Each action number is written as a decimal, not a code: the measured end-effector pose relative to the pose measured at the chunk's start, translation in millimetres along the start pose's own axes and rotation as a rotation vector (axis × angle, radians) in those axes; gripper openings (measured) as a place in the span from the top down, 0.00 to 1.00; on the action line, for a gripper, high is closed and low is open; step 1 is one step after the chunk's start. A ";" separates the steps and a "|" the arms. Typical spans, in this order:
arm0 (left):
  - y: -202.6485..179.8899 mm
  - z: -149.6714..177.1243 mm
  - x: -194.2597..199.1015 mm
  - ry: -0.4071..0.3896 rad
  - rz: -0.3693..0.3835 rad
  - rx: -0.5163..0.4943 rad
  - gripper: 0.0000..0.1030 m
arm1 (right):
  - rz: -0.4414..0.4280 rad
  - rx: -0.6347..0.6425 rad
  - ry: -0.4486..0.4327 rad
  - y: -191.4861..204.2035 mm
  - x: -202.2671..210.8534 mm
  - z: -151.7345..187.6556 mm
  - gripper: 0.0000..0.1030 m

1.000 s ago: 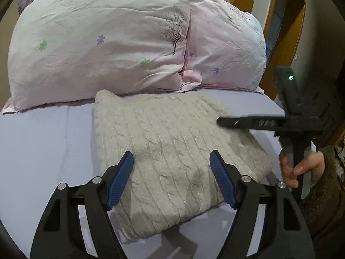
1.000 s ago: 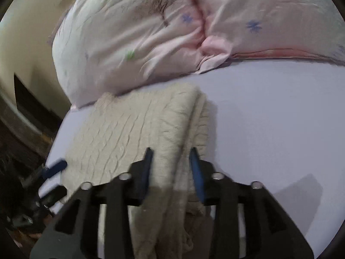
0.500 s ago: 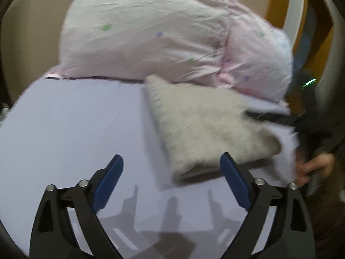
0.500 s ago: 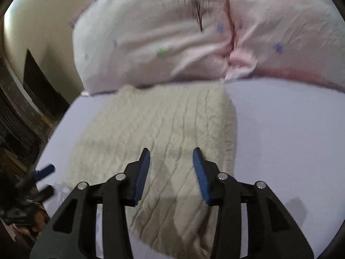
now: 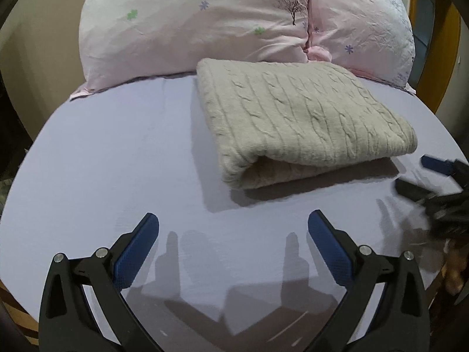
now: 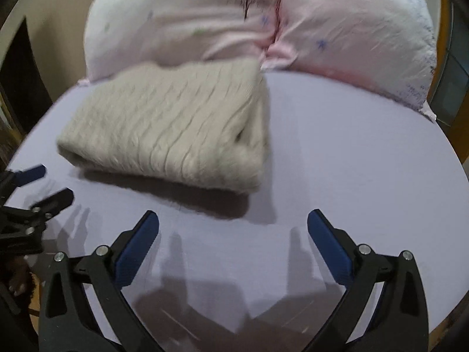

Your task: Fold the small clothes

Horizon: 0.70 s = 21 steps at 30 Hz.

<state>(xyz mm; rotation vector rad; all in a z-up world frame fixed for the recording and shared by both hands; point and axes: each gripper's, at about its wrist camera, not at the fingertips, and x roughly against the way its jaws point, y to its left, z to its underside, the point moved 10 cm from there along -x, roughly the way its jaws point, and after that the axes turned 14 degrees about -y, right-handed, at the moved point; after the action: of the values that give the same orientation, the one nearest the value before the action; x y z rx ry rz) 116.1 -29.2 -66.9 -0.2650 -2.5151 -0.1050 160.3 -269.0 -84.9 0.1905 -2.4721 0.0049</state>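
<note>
A beige cable-knit sweater (image 5: 302,117) lies folded in a thick rectangle on the lavender bed sheet (image 5: 117,161), its rolled edge toward me. It also shows in the right wrist view (image 6: 173,129). My left gripper (image 5: 233,243) is open and empty, above the sheet in front of the sweater. My right gripper (image 6: 233,243) is open and empty, also short of the sweater. The right gripper shows at the right edge of the left wrist view (image 5: 431,182); the left gripper shows at the left edge of the right wrist view (image 6: 35,193).
Two pale pink pillows (image 5: 205,20) lean behind the sweater, touching its far edge. An orange door frame (image 5: 439,58) stands at the right beyond the bed. The sheet's front edge (image 5: 17,293) drops off near the left gripper.
Both grippers have pulled back off the sweater toward the bed's front edge. The right gripper's jaws have widened. The sweater now lies alone, folded.
</note>
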 end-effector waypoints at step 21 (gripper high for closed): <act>5.0 5.2 -20.4 0.035 -0.049 0.024 0.01 | 0.046 -0.001 0.024 9.5 -8.5 7.4 0.02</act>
<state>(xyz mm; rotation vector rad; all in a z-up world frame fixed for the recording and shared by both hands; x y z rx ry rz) 130.5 -27.1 -82.9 -0.1910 -2.4874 -0.0985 161.0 -258.8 -95.5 0.1323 -2.4515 0.0248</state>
